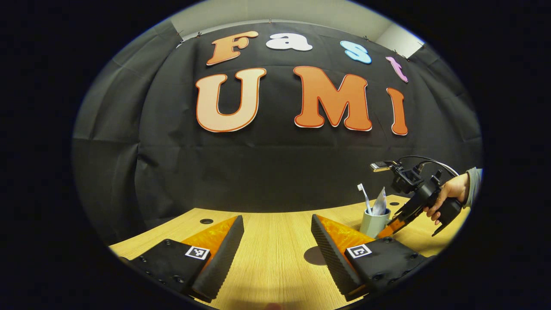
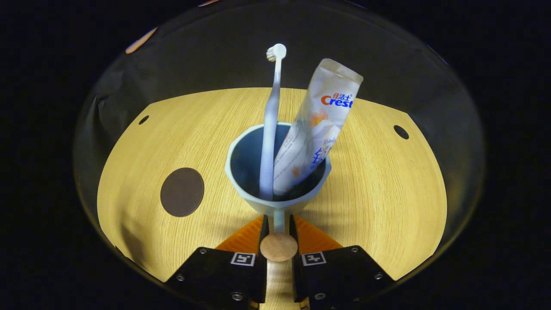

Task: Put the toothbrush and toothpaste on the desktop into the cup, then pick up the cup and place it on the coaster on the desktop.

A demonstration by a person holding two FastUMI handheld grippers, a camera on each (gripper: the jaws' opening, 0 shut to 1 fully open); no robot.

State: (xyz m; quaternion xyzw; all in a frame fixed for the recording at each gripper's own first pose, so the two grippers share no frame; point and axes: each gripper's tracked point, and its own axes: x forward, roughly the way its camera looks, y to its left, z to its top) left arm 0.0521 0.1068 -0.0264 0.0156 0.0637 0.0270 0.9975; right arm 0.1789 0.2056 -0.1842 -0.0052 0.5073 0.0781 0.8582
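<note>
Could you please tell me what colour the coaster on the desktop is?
The coaster is dark brown, a plain round disc, clearest in the right gripper view.

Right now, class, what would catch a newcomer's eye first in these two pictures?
A pale cup mid-desk holds an upright toothbrush and a leaning toothpaste. The right tool is shut on the cup's handle. A dark round coaster lies bare beside the cup; the left tool hangs open.
</note>
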